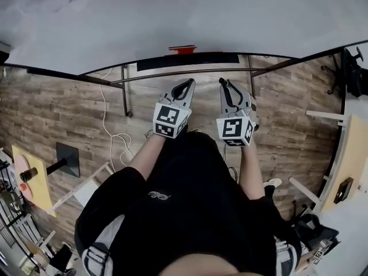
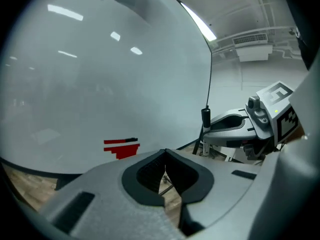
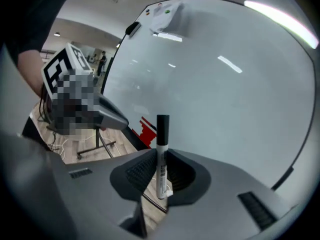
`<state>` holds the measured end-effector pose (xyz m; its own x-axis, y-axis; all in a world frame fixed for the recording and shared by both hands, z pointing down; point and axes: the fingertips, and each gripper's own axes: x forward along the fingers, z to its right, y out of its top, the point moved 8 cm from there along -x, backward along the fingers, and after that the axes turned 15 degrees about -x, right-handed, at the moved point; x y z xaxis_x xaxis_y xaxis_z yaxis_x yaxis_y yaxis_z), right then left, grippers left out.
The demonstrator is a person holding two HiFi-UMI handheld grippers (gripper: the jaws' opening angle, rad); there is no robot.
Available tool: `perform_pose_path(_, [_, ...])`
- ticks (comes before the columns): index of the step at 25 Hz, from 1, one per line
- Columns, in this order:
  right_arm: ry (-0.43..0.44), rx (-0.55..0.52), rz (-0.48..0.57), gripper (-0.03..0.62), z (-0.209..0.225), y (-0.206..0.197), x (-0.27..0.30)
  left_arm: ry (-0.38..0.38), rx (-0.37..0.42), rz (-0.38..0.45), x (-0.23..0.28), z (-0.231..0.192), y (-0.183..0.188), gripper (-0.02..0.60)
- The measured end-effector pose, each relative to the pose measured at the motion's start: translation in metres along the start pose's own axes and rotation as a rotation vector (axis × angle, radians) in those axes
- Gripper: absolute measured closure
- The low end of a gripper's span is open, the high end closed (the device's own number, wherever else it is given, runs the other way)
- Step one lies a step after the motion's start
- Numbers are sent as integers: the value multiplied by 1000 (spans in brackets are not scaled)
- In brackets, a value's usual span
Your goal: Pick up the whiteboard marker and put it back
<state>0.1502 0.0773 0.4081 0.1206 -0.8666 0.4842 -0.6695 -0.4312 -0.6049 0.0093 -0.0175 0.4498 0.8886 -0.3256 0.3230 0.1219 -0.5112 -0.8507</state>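
Whiteboard marker [image 3: 161, 159]: slim cylinder, white barrel with dark print, matt black cap uppermost; it stands upright between the ribbed black pads [image 3: 141, 170] of your right gripper [image 1: 227, 88], which is clamped on its barrel, close before the whiteboard [image 3: 225, 94]; board smooth, pale, glossy, bearing a red stepped mark [image 2: 121, 147]; your left gripper [image 2: 164, 170] has its jaws pressed together, nothing between them; floor [image 1: 57, 114] of wood-grain planks.
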Motion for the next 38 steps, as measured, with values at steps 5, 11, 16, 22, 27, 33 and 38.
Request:
perform_pose_path(5, [105,-249,-81,539,1,4,49,71,2,28,0,-37,19,574])
perform_pose_path(11, [286,-459,-101,539,-5,-10,101,216,-103,43,8,-52,2,575])
perform_pose_path(16, [389,-578,-86,539,-7,-28,139,381,-216,57,11,-56,-26,575])
perform_pose_path(22, [473,-678,-94,539,-17,-47,169,524,-277,86,4,-47,-43,575])
perform_pose_path(27, [499,-706,-118,539,-24,-55,184,591,-298,76,-8,-42,-56,574])
perform_pose_path(33, [518,-747,-112,539,-34,-56,191,640,-307,74,-28,-42,-63,574])
perform_pose_path(38, [508,-779,-105,539,-34,-59,193,651,-295,74,-28,-42,-63,575])
